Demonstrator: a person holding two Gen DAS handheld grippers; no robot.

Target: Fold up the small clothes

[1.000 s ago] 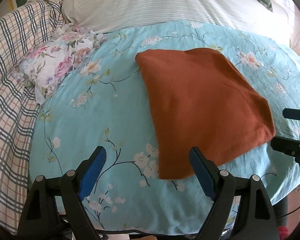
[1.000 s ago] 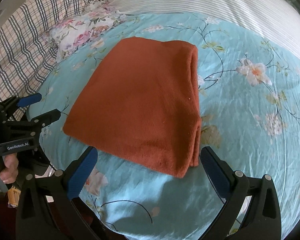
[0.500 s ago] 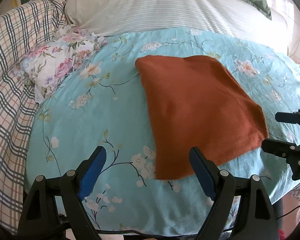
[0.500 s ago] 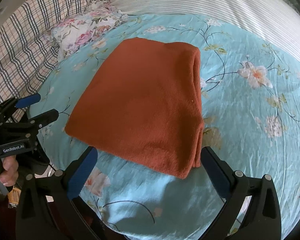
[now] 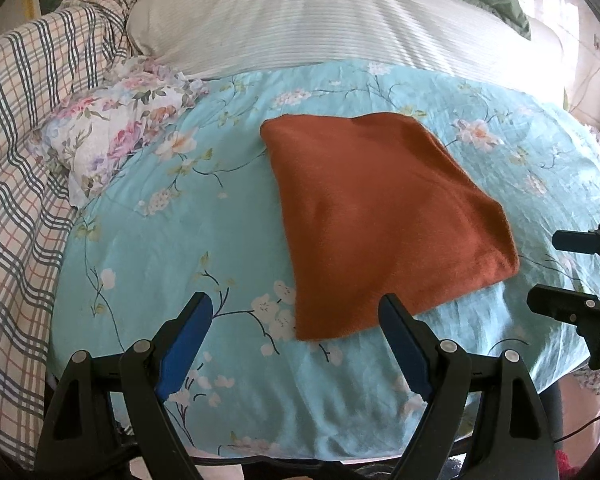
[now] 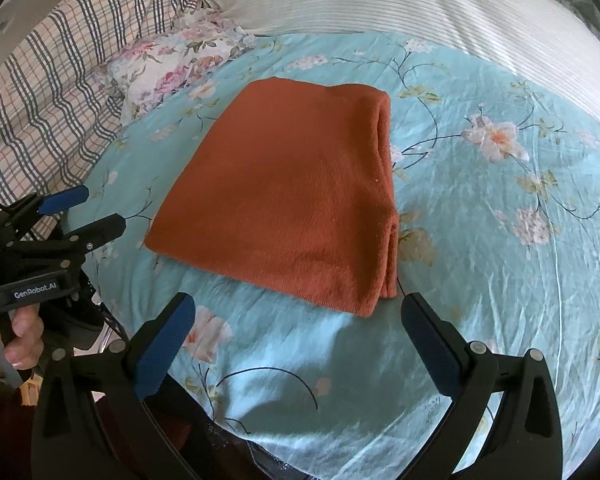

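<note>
Hiding its inner layers, rust folded garment [image 6: 292,200] on floral sheet [image 6: 500,240]

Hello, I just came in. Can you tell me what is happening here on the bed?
A person is folding small clothes with a pair of handheld tongs in each hand. The rust-orange garment lies folded flat on the turquoise floral sheet; its layered edges show on the right side. The left tongs and the right tongs are both open, hold nothing, and hover at the near edge of the bed, off the garment. A floral pillow lies further back.
</note>
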